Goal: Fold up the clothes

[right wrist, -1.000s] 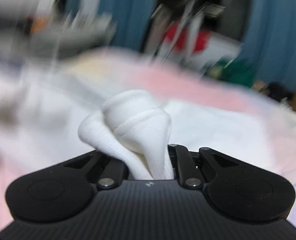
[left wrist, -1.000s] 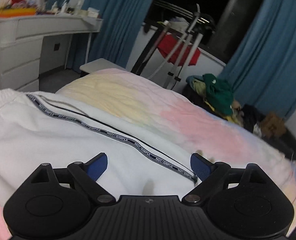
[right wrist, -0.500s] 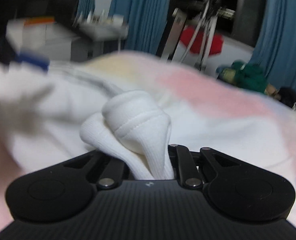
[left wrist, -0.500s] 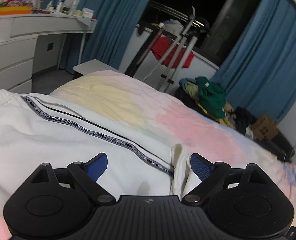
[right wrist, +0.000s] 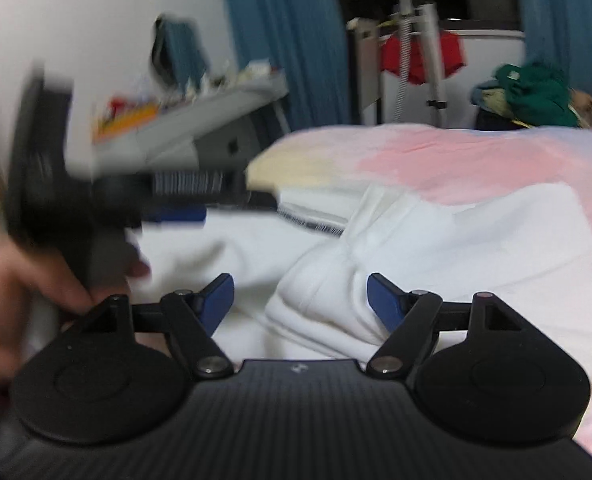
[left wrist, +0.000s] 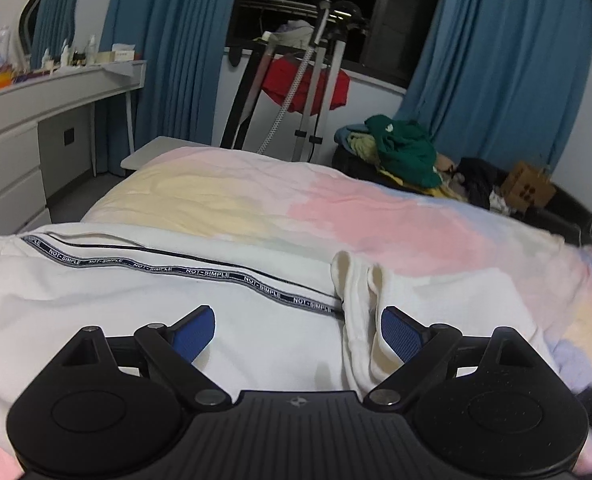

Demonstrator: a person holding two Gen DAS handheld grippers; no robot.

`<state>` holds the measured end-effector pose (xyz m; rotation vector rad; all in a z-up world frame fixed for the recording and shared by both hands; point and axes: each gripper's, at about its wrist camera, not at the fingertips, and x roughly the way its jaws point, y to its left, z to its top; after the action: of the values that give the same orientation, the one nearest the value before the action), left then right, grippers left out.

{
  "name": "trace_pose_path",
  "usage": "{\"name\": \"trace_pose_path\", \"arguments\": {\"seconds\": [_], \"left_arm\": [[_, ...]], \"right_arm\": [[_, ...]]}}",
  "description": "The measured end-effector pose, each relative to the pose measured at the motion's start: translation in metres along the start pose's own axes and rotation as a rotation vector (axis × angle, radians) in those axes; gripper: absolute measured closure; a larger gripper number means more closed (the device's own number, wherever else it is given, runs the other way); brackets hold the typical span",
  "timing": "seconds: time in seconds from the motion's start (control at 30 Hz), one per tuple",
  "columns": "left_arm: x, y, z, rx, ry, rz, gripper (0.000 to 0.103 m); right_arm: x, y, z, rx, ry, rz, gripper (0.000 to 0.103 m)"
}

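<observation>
1. Pastel bedding, a quilt [left wrist: 335,208] in yellow, pink and pale blue, carries the task's thing: white trousers [left wrist: 136,304] with a dark lettered side stripe [left wrist: 200,272], lying across the lower half of the left wrist view with the elastic waistband at the left edge.
2. A ribbed cuff [left wrist: 355,280] sits doubled over in the centre right of that view, its edge standing up loosely on the trouser leg. In the right wrist view the same bunched white cloth [right wrist: 335,280] lies in the middle of the frame.
3. The left hand-held gripper [left wrist: 297,334] is spread wide, its blue pads either side of the cloth and holding nothing; the right pad sits just beside the cuff.
4. The right hand-held gripper [right wrist: 299,300] is likewise spread and holds nothing, with the bunched cloth between its fingers. That view is blurred, so whether the pads touch the cloth cannot be told.
5. Risks, as judgement:
   - The cuff looks unsettled; with neither gripper holding it, the fold may spring back or slump sideways.
   - The two grippers are close, the left one showing in the left of the right wrist view, so a hasty reach could knock them together.
   - A pad closing near the cuff could pinch the layer beneath and drag the whole fold askew.
   - The quilt is soft and wrinkled, so pressing down may shift the cloth.
</observation>
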<state>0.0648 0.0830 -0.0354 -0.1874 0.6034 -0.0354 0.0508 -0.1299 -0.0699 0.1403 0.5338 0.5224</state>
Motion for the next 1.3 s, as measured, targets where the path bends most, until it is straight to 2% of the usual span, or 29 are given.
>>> {"name": "trace_pose_path", "arguments": {"seconds": [0.1, 0.17, 0.27, 0.37, 0.47, 0.57, 0.7, 0.73, 0.87, 1.0, 1.07, 1.13, 1.23, 1.27, 1.3], "left_arm": [[-0.001, -0.005, -0.003, 0.037, 0.013, 0.000, 0.011], [-0.002, -0.008, -0.005, 0.061, 0.022, -0.001, 0.011], [-0.005, -0.013, -0.008, 0.096, 0.029, -0.013, 0.011], [-0.009, -0.018, -0.011, 0.130, 0.036, -0.025, 0.011], [-0.010, -0.010, -0.014, 0.110, 0.066, -0.034, 0.011], [-0.020, 0.026, -0.012, -0.025, 0.096, -0.027, 0.011], [-0.055, 0.111, -0.011, -0.388, 0.083, -0.046, 0.003], [-0.062, 0.129, -0.010, -0.451, 0.088, -0.042, 0.002], [-0.083, 0.191, -0.017, -0.623, 0.130, 0.027, 0.002], [-0.071, 0.237, -0.030, -0.816, 0.193, 0.010, 0.002], [-0.053, 0.251, -0.036, -0.854, 0.201, 0.017, 0.003], [-0.032, 0.264, -0.042, -0.906, 0.209, 0.051, 0.009], [-0.018, 0.268, -0.038, -0.877, 0.153, 0.106, 0.010], [-0.017, 0.267, -0.034, -0.855, 0.143, 0.122, 0.012], [-0.015, 0.266, -0.030, -0.834, 0.133, 0.138, 0.019]], "right_arm": [[-0.001, -0.015, 0.004, 0.021, -0.044, -0.083, 0.028], [0.010, -0.026, 0.001, 0.020, -0.030, -0.138, 0.028], [0.035, -0.044, -0.006, 0.076, 0.044, -0.152, 0.028], [0.053, -0.046, -0.017, 0.074, 0.109, -0.143, 0.026], [0.060, -0.041, -0.021, 0.035, 0.115, -0.142, 0.026], [0.061, -0.045, -0.022, 0.054, 0.113, -0.127, 0.027], [0.056, -0.049, -0.022, 0.080, 0.108, -0.117, 0.028], [0.055, -0.049, -0.021, 0.081, 0.108, -0.118, 0.028], [0.051, -0.049, -0.020, 0.091, 0.109, -0.118, 0.029], [0.047, -0.050, -0.018, 0.108, 0.112, -0.122, 0.029], [0.046, -0.051, -0.018, 0.112, 0.112, -0.125, 0.029], [0.045, -0.052, -0.018, 0.119, 0.112, -0.125, 0.029], [0.044, -0.053, -0.017, 0.128, 0.111, -0.122, 0.029], [0.044, -0.053, -0.017, 0.126, 0.109, -0.122, 0.028], [0.043, -0.052, -0.016, 0.119, 0.104, -0.123, 0.028]]}}
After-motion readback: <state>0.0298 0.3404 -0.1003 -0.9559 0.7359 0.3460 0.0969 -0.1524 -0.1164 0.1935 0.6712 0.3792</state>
